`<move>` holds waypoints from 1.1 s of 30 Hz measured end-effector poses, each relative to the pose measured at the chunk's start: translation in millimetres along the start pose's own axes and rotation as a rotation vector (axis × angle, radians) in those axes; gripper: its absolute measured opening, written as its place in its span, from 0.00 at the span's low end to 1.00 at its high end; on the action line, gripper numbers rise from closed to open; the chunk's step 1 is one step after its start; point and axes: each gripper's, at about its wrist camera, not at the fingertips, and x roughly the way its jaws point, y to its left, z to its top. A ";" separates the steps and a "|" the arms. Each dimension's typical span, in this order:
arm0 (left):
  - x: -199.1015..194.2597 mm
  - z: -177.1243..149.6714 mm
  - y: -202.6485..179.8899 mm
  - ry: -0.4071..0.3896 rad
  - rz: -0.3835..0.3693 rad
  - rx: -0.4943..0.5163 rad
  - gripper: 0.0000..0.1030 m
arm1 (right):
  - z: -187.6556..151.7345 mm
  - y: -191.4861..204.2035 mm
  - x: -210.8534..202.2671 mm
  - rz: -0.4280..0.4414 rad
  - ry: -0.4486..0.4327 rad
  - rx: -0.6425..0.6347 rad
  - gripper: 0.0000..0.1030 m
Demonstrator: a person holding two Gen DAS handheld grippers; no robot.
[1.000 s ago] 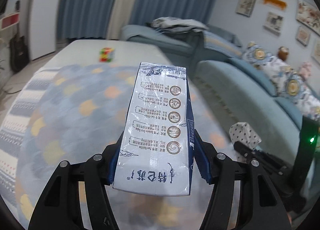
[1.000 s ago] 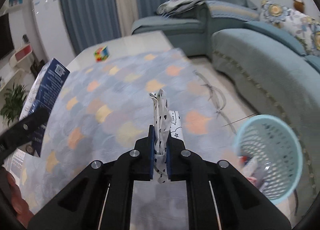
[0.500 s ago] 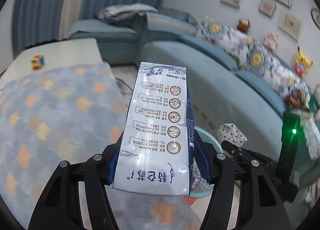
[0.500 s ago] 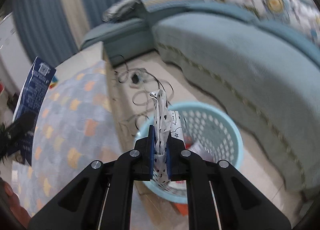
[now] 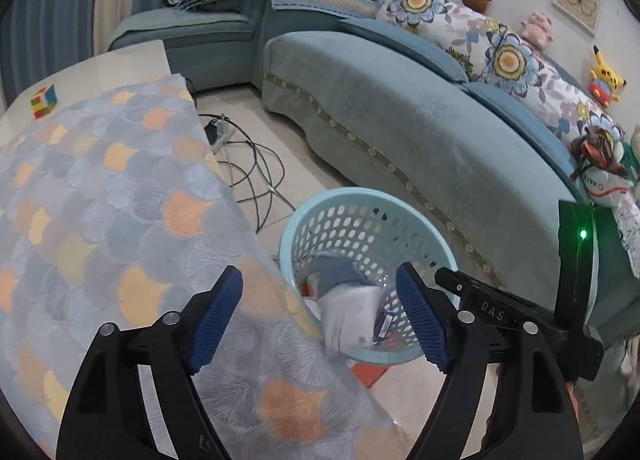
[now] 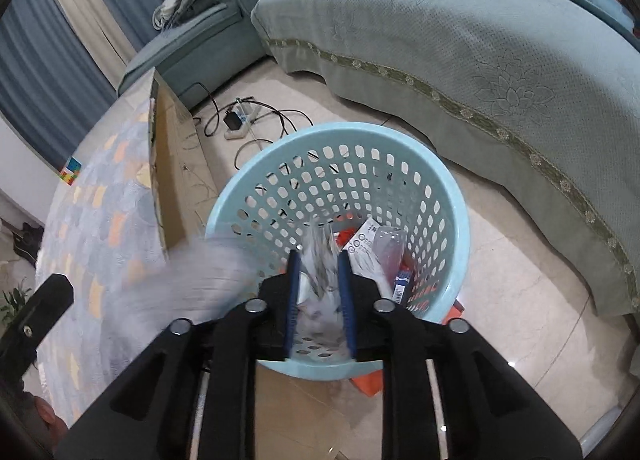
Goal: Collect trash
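A light blue perforated basket point(image 5: 316, 220) point(image 6: 452, 196) stands on the floor beside the table. My left gripper point(image 5: 320, 318) is open and empty above its near rim; the milk carton point(image 5: 348, 312), blurred, is dropping into the basket. My right gripper point(image 6: 318, 300) is open over the basket, and the spotted paper point(image 6: 320, 260) is a blur falling between its fingers point(image 6: 345, 292). Other trash point(image 6: 372, 248) lies in the basket. The right gripper also shows in the left wrist view point(image 5: 500, 312).
The table with a scale-patterned cloth point(image 5: 100, 200) is to the left, with a colour cube point(image 5: 44, 101) at its far end. A blue-green sofa point(image 5: 420, 128) runs along the right. A power strip and cables point(image 5: 240, 164) lie on the floor.
Both grippers have swung from over the table to above the basket. The left gripper opened and let go of the milk carton; the right opened and let go of the spotted paper.
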 end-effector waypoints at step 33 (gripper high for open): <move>-198.4 -109.9 43.8 -0.345 0.250 -0.047 0.76 | -128.1 127.6 -201.7 -0.161 -0.532 -0.170 0.83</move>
